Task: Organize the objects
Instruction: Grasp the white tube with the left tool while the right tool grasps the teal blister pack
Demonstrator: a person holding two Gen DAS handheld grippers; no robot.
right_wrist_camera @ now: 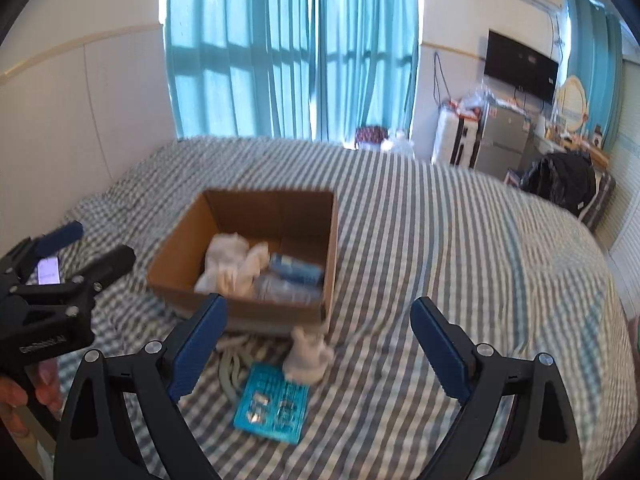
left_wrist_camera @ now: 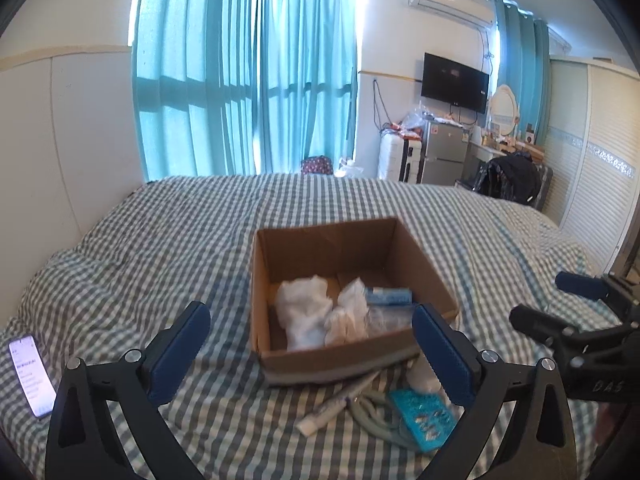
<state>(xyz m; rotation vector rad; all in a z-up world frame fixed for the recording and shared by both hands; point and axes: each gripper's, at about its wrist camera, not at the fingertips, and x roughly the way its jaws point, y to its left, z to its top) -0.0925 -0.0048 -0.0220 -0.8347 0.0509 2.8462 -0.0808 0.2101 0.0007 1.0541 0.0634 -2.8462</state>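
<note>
Left tool (left_wrist_camera: 310, 354) & right tool (right_wrist_camera: 320, 350) both spread wide, gripping nothing, above bed (left_wrist_camera: 160, 248).

Daylight floods through the turquoise curtains (left_wrist_camera: 248, 68) — bright, bluish, with window-bar shadows across the fabric and glare blown out at the top. Fisheye bending curves the walls, corners black. The right wrist view is softly smeared (bedspread (right_wrist_camera: 420, 240) checks blur into stripes).

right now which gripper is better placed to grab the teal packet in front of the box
Right, probably. The teal packet lies nearly centred between the open right gripper fingers; from the left gripper it sits off toward the right finger, beside the tube.
</note>
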